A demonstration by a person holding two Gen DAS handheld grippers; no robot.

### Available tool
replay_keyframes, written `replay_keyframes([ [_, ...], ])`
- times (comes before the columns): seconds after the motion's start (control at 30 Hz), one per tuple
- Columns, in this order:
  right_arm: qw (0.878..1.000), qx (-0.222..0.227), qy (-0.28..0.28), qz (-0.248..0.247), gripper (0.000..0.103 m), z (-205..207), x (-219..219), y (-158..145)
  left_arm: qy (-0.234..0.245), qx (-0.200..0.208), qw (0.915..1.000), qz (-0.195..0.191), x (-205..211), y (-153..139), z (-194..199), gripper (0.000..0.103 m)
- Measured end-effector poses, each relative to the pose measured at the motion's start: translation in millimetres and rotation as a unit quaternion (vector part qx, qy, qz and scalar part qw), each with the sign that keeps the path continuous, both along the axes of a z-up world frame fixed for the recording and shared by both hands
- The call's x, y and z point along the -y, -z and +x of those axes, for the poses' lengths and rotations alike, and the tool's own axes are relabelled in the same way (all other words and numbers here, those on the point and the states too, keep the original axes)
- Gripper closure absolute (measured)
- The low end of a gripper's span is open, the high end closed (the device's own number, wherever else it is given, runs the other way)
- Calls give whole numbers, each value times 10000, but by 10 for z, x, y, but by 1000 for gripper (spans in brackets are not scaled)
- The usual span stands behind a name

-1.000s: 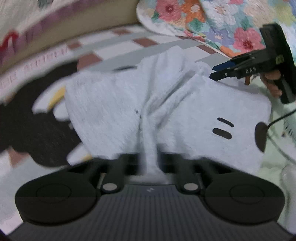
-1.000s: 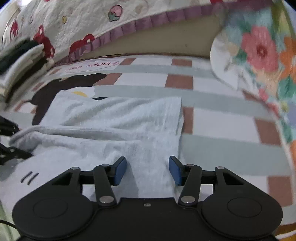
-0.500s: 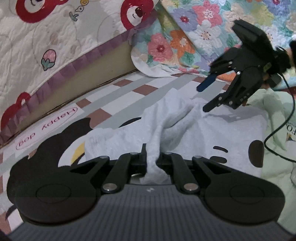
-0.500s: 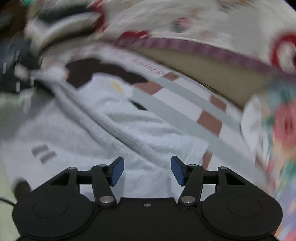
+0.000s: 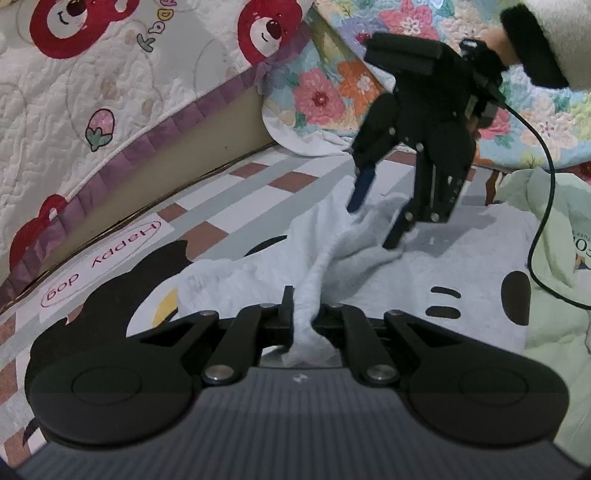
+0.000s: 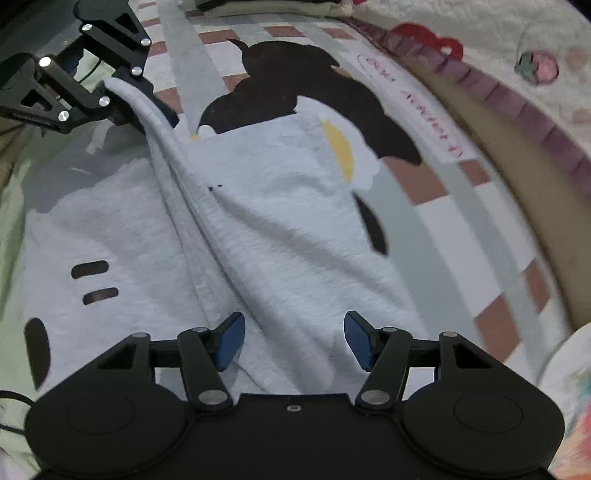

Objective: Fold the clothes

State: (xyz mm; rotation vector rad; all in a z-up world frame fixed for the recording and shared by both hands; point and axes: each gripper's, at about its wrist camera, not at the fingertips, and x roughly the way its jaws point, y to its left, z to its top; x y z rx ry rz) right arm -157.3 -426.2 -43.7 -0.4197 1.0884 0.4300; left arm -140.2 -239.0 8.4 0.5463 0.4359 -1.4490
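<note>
The left gripper [image 5: 303, 318] stays clamped on a bunched edge of the grey garment [image 6: 280, 236], now lifted off the checked blanket [image 6: 436, 206]. The right gripper [image 6: 294, 340], jaws apart and empty, has swung above the cloth's far end, likely to take a second hold.

From my left wrist camera, the tip of the grey shirt [image 5: 369, 273] disappears between the closed fingers of the left gripper [image 5: 303, 317], so I can't see how much cloth sits inside. The pale green garment [image 5: 554, 258] runs off the right edge, its print cut short. The hand [image 5: 498, 40] on the right gripper [image 5: 376, 218] is mostly out of frame. In my right wrist camera, the pink lettering [image 6: 417, 92] on the mat is smeared beyond reading, and the folded pile [image 6: 266, 5] at the top edge is cropped.
</note>
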Motion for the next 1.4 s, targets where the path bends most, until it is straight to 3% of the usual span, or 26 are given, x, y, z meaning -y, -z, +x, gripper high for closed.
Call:
replay_keyframes([
  [0.27, 9921, -13, 815, 952, 38, -379, 239, 48, -78, -25, 9999, -61, 21, -37, 38, 98],
  [0.43, 9963, 161, 578, 618, 38, -401, 131, 13, -212, -128, 9997, 91, 59, -46, 51, 98],
  [0.53, 9981, 115, 408, 440, 38, -325, 80, 72, -140, -147, 9998, -6, 30, -73, 45, 98],
  [0.6, 9988, 78, 405, 269, 32, -254, 58, 151, -24, -29, 10000, -90, 16, -113, -16, 98],
  [0.67, 9982, 32, 573, 185, 15, -179, 79, 228, -6, 56, 10000, -43, 26, -117, -67, 98],
  [0.7, 9973, 5, 710, 211, 14, -156, 102, 240, -41, 86, 10000, 9, 33, -109, -76, 98],
  [0.8, 9932, -62, 1072, 445, 26, -155, 156, 250, -115, -21, 9999, 75, 38, -98, -36, 98],
  [0.87, 9893, 51, 1320, 625, 77, -259, 142, 197, -141, -24, 9999, 51, 41, -114, -29, 98],
  [0.9, 9868, 138, 1453, 695, 87, -322, 126, 161, -150, 15, 9999, 26, 41, -125, -33, 98],
  [0.93, 9842, 265, 1590, 725, 90, -390, 105, 119, -169, 21, 9999, 7, 41, -141, -28, 98],
  [1.07, 9699, 1019, 2124, 611, 94, -632, 36, -95, -284, -36, 9996, -14, 74, -224, 45, 98],
  [1.23, 9687, 1224, 2140, -301, 94, -372, 27, -150, -465, 170, 9987, 98, 395, -372, 285, 98],
  [1.3, 9660, 1258, 2149, -697, 88, -234, 46, -136, -526, -42, 9980, 341, 575, -284, 466, 96],
  [1.33, 9641, 1274, 2152, -894, 76, -166, 55, -129, -633, -177, 9967, 486, 665, -183, 566, 96],
  [1.4, 9591, 1305, 2156, -1288, 73, -29, 74, -115, -942, -416, 9917, 770, 817, 85, 747, 96],
])
